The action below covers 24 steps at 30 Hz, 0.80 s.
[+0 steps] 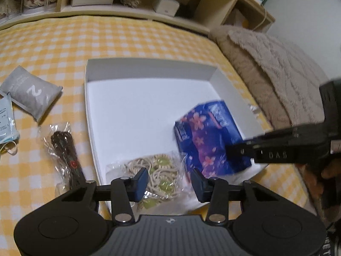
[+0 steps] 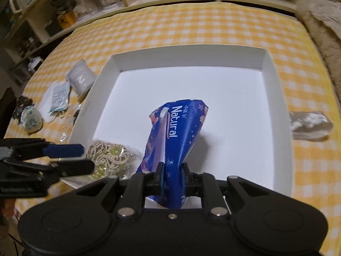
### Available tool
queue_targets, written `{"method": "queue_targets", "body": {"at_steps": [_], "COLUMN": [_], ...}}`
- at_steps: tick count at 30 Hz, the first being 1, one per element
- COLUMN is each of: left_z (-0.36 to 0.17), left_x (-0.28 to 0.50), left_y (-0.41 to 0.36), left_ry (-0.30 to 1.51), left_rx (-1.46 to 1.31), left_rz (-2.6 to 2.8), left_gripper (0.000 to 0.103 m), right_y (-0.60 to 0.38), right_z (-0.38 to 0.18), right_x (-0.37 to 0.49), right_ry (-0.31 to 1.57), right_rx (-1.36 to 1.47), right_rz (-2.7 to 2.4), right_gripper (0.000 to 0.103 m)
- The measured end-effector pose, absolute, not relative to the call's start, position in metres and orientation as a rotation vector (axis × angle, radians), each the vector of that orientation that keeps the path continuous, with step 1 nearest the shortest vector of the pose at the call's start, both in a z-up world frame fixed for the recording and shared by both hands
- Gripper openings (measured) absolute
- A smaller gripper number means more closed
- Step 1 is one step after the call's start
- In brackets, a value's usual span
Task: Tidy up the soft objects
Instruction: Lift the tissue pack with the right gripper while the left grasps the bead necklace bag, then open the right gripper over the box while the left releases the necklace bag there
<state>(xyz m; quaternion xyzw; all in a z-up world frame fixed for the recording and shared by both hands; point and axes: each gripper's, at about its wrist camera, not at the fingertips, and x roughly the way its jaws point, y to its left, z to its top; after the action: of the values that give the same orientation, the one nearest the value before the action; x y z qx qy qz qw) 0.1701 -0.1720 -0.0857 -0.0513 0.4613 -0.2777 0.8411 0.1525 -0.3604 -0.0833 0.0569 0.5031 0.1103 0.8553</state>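
Note:
A shallow white box (image 1: 149, 70) (image 2: 191, 57) lies on a yellow checked cloth. My right gripper (image 2: 172, 176) is shut on a blue tissue pack (image 2: 177, 134) and holds it over the box's near right part; the pack also shows in the left wrist view (image 1: 208, 140). My left gripper (image 1: 169, 180) is open and empty, just above a clear bag of beige hair ties (image 1: 155, 175) (image 2: 108, 155) in the box's near left corner.
Left of the box lie a grey pouch marked 2 (image 1: 32, 93) (image 2: 81, 79), a packet of masks (image 1: 6, 121) (image 2: 56, 98), and a bagged dark item (image 1: 66, 153). A crumpled clear wrapper (image 2: 309, 125) lies right of the box. A beige blanket (image 1: 272, 74) covers the right side. Shelves stand behind.

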Motion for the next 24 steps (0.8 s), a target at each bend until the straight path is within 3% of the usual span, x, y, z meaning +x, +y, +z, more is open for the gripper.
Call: {"method": "queue_targets", "body": {"at_steps": [10, 12, 14, 15, 20, 24], "left_z": [-0.100, -0.099, -0.098, -0.096, -0.085, -0.073], "left_x": [0.167, 0.169, 0.171, 0.171, 0.171, 0.168], "left_y": [-0.177, -0.174, -0.171, -0.170, -0.163, -0.154], "left_ry": [0.979, 0.981, 0.984, 0.986, 0.986, 0.964], "left_rx": [-0.008, -0.022, -0.036, -0.041, -0.066, -0.078], "left_rz": [-0.539, -0.537, -0.538, -0.538, -0.530, -0.526], "left_gripper": [0.045, 0.047, 0.047, 0.048, 0.066, 0.075], "right_y": [-0.351, -0.355, -0.358, -0.360, -0.363, -0.360], "right_z": [-0.087, -0.088, -0.087, -0.085, -0.070, -0.061], "right_x": [0.160, 0.159, 0.155, 0.154, 0.147, 0.140], "right_ry": [1.069, 1.073, 1.071, 1.062, 1.032, 1.032], "right_rx": [0.047, 0.053, 0.045, 0.049, 0.051, 0.010], "right_rz": [0.249, 0.217, 0.179, 0.173, 0.151, 0.109], "right_gripper": [0.017, 0.026, 0.043, 0.046, 0.075, 0.086]}}
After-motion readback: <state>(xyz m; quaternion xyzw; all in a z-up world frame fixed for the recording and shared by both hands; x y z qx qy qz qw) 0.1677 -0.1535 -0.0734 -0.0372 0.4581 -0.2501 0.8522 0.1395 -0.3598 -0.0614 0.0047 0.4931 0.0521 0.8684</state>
